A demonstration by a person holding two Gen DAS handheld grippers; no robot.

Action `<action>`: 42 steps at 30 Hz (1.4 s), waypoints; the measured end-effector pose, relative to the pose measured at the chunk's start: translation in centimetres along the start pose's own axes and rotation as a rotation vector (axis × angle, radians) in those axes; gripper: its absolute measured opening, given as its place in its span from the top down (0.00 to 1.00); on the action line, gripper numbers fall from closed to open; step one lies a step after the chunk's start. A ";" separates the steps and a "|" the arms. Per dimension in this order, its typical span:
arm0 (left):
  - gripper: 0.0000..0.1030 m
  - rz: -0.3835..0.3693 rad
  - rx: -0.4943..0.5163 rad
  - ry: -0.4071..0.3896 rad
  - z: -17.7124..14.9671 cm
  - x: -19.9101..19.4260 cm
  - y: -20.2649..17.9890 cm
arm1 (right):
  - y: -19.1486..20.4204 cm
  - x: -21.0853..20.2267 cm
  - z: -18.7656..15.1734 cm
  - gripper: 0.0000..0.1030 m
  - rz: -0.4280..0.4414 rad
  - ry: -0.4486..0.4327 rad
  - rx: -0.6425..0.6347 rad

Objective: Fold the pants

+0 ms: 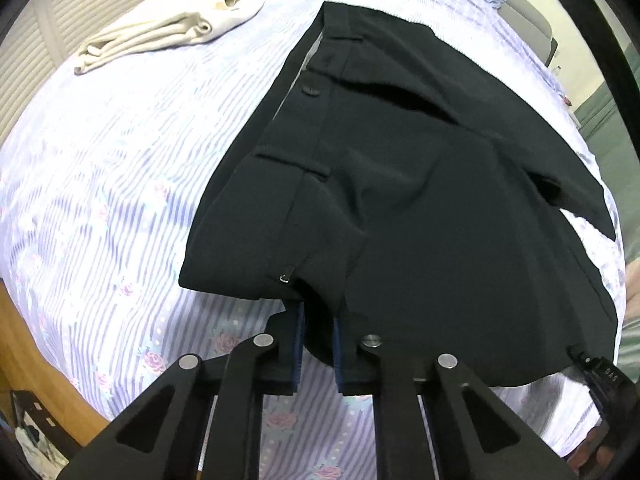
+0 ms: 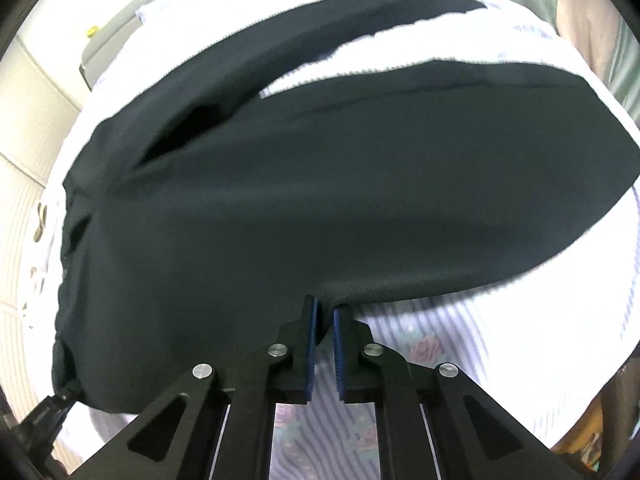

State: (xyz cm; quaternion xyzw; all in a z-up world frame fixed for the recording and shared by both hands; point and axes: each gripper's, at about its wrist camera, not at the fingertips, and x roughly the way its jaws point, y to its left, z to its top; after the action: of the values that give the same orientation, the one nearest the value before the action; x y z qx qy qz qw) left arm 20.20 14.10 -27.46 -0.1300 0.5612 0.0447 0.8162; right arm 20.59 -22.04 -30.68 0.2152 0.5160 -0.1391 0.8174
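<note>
Black pants [image 1: 400,184] lie on a striped floral bedsheet [image 1: 120,184]. In the left wrist view the waistband with belt loops and a metal hook runs up the left edge. My left gripper [image 1: 319,312] is shut on the near waist edge of the pants; its blue pads pinch a fold of cloth. In the right wrist view the pants [image 2: 280,208] spread wide, with two legs splayed apart toward the far right. My right gripper [image 2: 325,312] is shut on the near edge of the pants, cloth pinched between the blue pads.
A folded cream garment [image 1: 168,28] lies on the bed at the far left. The wooden bed frame [image 1: 24,344] shows at the lower left. White slatted cupboard doors [image 2: 20,264] stand to the left in the right wrist view. A grey headboard [image 1: 524,20] is behind.
</note>
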 end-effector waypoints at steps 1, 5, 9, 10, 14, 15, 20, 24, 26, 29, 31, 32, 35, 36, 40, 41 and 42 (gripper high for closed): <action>0.89 -0.006 -0.010 -0.011 0.2 -0.5 0.1 | 0.8 -0.3 0.3 0.92 0.002 -0.008 -0.006; 0.90 -0.007 -0.002 -0.079 1.5 -2.5 -0.9 | 0.8 -2.9 1.7 0.93 0.009 -0.083 -0.047; 0.91 -0.014 0.039 -0.193 4.9 -5.2 -2.8 | 1.4 -5.7 5.1 0.94 0.040 -0.170 -0.070; 0.91 -0.018 0.045 -0.223 5.7 -5.9 -3.1 | 1.4 -6.8 5.9 0.94 0.050 -0.199 -0.076; 0.92 -0.054 0.058 -0.363 10.4 -9.2 -4.9 | 3.2 -9.4 9.8 0.95 0.086 -0.311 -0.113; 0.92 -0.053 0.059 -0.387 11.3 -9.7 -5.2 | 3.9 -9.9 11.2 0.95 0.099 -0.346 -0.123; 0.93 -0.079 0.078 -0.452 17.4 -9.6 -7.1 | 7.3 -10.3 16.4 0.96 0.138 -0.434 -0.156; 0.93 -0.062 0.131 -0.453 22.9 -6.8 -9.4 | 9.6 -7.9 21.0 0.97 0.140 -0.435 -0.171; 0.93 -0.051 0.145 -0.451 24.9 -5.6 -10.4 | 10.3 -6.7 23.1 0.97 0.149 -0.427 -0.165; 0.94 -0.038 0.148 -0.453 27.7 -4.4 -11.8 | 11.9 -5.1 25.6 0.97 0.151 -0.429 -0.173; 0.98 0.001 0.143 -0.458 30.7 -2.7 -12.6 | 13.0 -3.6 27.4 0.97 0.140 -0.420 -0.191; 0.98 0.012 0.143 -0.457 31.8 -1.5 -13.0 | 13.6 -2.5 28.3 0.97 0.123 -0.411 -0.208; 0.98 0.043 0.166 -0.424 34.4 1.5 -13.9 | 15.2 1.5 30.6 0.97 0.104 -0.353 -0.247; 0.98 0.048 0.172 -0.407 34.9 2.5 -14.1 | 15.4 2.8 31.1 0.97 0.097 -0.334 -0.255; 0.98 0.102 0.196 -0.355 36.4 6.8 -14.4 | 15.9 8.1 33.3 0.97 0.065 -0.248 -0.245; 0.98 0.122 0.211 -0.348 36.7 7.8 -14.5 | 15.9 9.0 33.7 0.97 0.053 -0.232 -0.247; 0.98 0.122 0.224 -0.338 36.8 8.4 -14.6 | 16.1 10.2 34.0 0.97 0.041 -0.214 -0.264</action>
State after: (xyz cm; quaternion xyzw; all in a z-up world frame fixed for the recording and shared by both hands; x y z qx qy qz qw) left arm 59.74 9.07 -20.53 0.0051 0.4245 0.0525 0.9039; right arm 58.87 -24.91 -23.81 0.1006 0.4353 -0.0755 0.8915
